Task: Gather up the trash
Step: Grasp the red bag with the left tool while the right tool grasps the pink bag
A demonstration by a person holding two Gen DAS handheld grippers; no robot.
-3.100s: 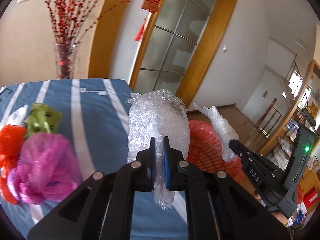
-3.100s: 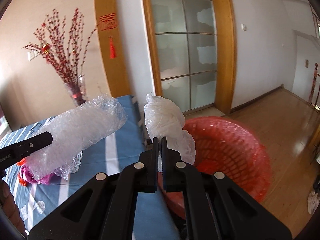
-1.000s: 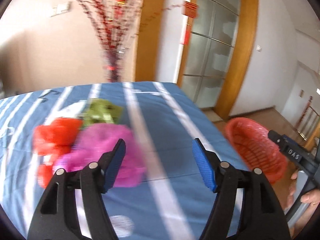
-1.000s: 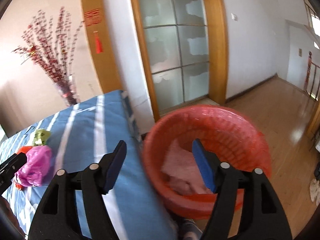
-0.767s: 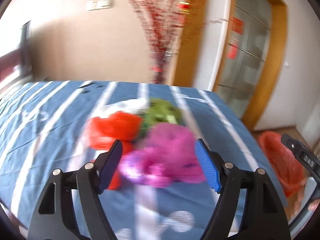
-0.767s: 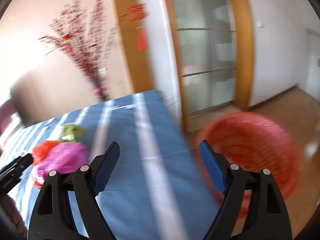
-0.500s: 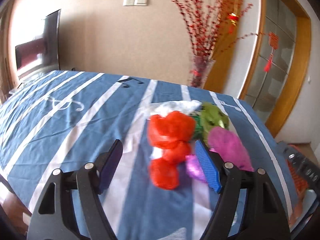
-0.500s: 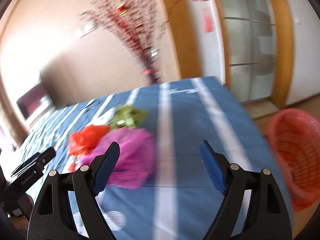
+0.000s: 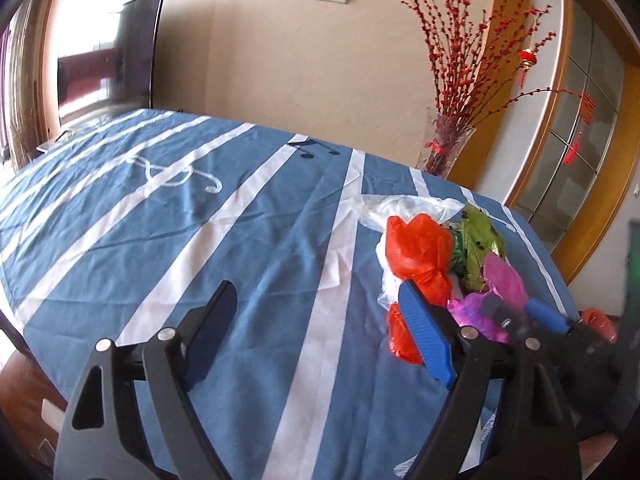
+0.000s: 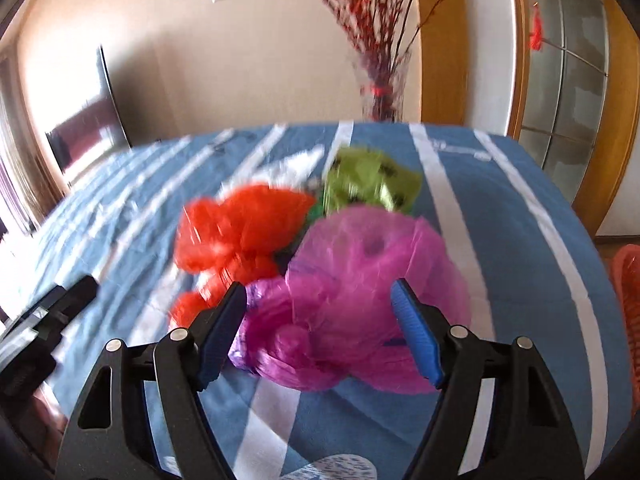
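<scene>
Both grippers empty: left gripper (image 9: 320,340) spread wide, right gripper (image 10: 318,332) spread wide, framing magenta bag (image 10: 360,292). Red bag (image 9: 416,252), green wrapper (image 9: 476,244), clear plastic (image 9: 400,206) uncollected beside magenta bag; red basket (image 10: 628,292) seen past table edge.

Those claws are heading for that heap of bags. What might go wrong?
The pink bag touches the red bag and green wrapper, so the open right gripper might drag neighbours along. The thin plastic could slip free. The left gripper is close, so they might collide.

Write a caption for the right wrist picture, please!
Open right tongs closing in on a crumpled pink plastic bag on the blue striped tablecloth.
</scene>
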